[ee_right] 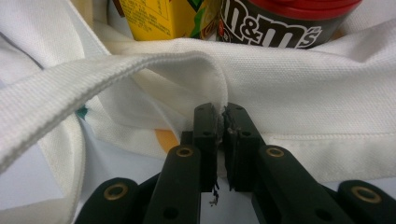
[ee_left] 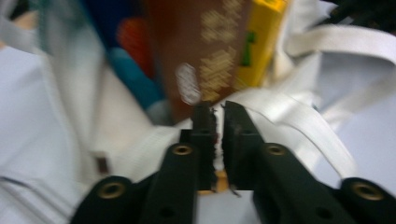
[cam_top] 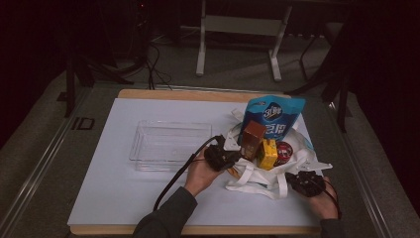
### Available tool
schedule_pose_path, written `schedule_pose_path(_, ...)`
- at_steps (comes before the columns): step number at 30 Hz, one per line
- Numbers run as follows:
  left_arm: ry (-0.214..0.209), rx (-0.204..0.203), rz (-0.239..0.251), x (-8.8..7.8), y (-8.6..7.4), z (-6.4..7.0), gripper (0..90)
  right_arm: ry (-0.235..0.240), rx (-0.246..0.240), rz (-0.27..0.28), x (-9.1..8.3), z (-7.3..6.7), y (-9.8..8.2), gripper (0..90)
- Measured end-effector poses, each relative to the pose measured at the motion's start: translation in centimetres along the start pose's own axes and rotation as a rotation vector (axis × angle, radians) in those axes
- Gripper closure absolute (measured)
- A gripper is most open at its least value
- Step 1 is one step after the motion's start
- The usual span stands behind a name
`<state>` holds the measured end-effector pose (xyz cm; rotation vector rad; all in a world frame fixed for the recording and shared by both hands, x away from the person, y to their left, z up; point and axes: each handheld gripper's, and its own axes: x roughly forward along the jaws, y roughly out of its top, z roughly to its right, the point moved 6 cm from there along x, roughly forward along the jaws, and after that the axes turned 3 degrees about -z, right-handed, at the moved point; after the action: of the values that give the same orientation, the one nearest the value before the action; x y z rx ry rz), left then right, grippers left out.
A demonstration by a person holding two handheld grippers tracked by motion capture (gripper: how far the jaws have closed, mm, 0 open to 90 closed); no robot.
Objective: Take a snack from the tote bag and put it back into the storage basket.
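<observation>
Tote bag (cam_top: 257,176) of white canvas sits right of centre on the worktop (cam_top: 124,198), groceries standing inside. Left tongs (ee_left: 215,109) clench its rim beside the brown box (cam_top: 252,136); right tongs (ee_right: 223,114) clench its near-right hem, so the opening lies between both hands.

left gripper (ee_left: 215,109): black body, two flat black jaws, brass-ringed screw holes along the arms
right gripper (ee_right: 223,112): same build, black; worn, frayed pad edges
cables: black, one trailing from each gripper
left sleeve (cam_top: 166,214): dark grey, long
right sleeve (cam_top: 331,228): dark, just the cuff end visible
</observation>
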<state>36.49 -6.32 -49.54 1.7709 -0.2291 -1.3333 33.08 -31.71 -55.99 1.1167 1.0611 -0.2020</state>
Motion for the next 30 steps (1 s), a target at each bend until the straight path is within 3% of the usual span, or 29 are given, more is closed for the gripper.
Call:
schedule_pose_path(3,0.041,-0.019,-0.014,0.3,0.7,-1.1,89.7,0.002,0.002,-0.001,0.0,0.0,0.0,83.9)
schedule_pose_path(9,0.074,-0.050,-0.059,1.2,0.7,-2.2,89.6,0.003,0.000,0.001,0.0,0.0,0.0,83.8)
schedule_pose_path(14,0.069,-0.044,-0.088,2.5,0.6,-2.0,89.6,0.000,-0.002,0.001,0.0,0.0,0.0,83.9)
schedule_pose_path(16,0.072,-0.012,-0.109,2.9,0.5,-1.3,89.6,0.004,0.000,0.002,0.0,0.0,0.0,83.9)
schedule_pose_path(21,0.046,0.009,-0.128,3.2,0.4,-0.8,89.7,0.000,-0.005,0.000,0.0,0.0,0.0,83.9)
schedule_pose_path(25,-0.024,0.056,-0.140,3.7,0.3,0.4,89.8,-0.002,-0.005,0.002,0.0,0.0,0.0,83.9)
schedule_pose_path(27,-0.060,0.052,-0.130,3.8,0.2,0.4,89.6,-0.002,-0.005,0.001,0.0,0.0,0.0,83.9)
schedule_pose_path(30,-0.071,0.054,-0.122,3.8,0.1,0.1,85.8,-0.001,-0.003,0.003,0.0,0.0,0.0,83.9)
